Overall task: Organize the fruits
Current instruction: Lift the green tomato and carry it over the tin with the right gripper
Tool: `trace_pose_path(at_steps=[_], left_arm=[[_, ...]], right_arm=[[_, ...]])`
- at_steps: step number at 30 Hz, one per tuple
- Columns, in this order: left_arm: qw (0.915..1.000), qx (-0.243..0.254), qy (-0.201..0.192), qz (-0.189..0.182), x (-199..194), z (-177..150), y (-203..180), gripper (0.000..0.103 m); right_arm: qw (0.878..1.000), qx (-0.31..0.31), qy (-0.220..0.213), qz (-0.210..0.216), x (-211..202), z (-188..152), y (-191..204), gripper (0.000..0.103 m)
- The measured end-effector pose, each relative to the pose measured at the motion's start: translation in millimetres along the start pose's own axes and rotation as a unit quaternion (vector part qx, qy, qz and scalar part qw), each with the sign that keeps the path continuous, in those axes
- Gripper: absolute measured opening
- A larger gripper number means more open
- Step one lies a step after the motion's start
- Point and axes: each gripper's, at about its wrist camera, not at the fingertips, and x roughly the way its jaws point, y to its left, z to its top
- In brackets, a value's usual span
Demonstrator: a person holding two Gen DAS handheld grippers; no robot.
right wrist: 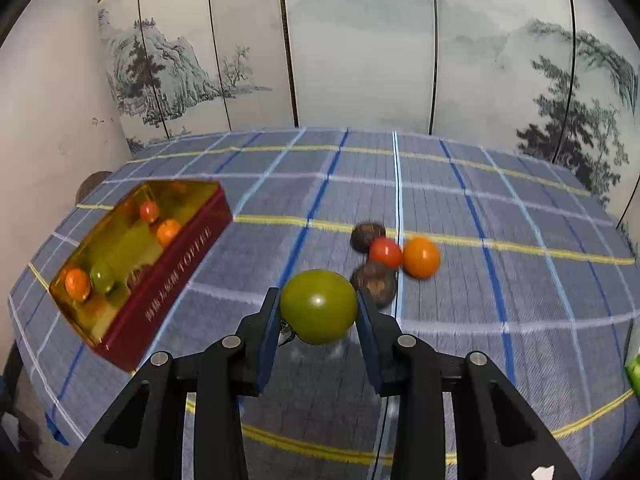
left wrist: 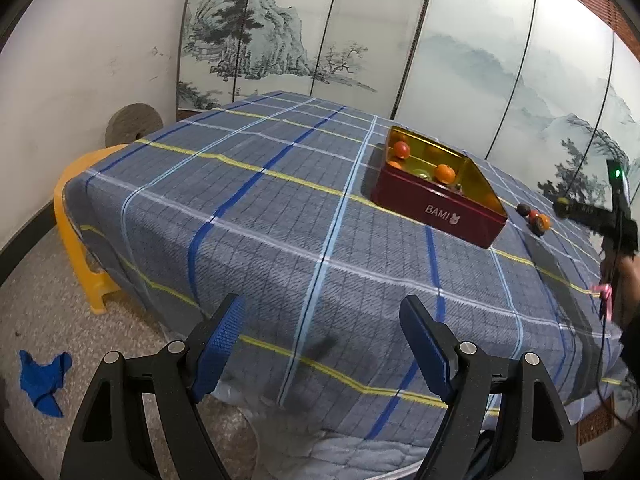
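My right gripper (right wrist: 318, 312) is shut on a green fruit (right wrist: 318, 306) and holds it above the checked tablecloth (right wrist: 440, 184). Just beyond it lie two brown fruits (right wrist: 375, 282), a red one (right wrist: 385, 252) and an orange one (right wrist: 421, 258). A dark red tin with a gold inside (right wrist: 176, 268) stands at the left and holds orange, red and green fruits. My left gripper (left wrist: 322, 332) is open and empty over the near table edge. The left wrist view shows the tin (left wrist: 440, 212) far ahead, the loose fruits (left wrist: 538, 218) and the right gripper (left wrist: 562, 206) at the right.
A painted folding screen (right wrist: 360, 40) stands behind the table. An orange plastic stool (left wrist: 80, 248) and a blue cloth (left wrist: 42, 380) are on the floor at the left. A round stone (left wrist: 134, 122) leans on the wall. A green object (right wrist: 634, 372) is at the right edge.
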Motion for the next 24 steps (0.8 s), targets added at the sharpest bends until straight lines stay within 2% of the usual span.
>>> trace_pose_path(at_steps=[5,13,24], left_arm=[[0.9998,-0.010,0.019,0.001,6.4,-8.9,2.7,0.080],[0.9997,-0.003,0.022,0.004,4.8,-10.1,1.1,0.080],[0.9994,-0.002,0.028,0.018,4.5,-14.4,3.9,0.080]], right_arm=[[1.000,0.004,-0.019,0.004,-6.6,17.8,12.7,0.033],[0.999,-0.019,-0.029,0.014,-1.6,30.7,51.0,0.033],[0.998,-0.041,-0.044,0.002,-1.7,43.9,86.9,0.033]])
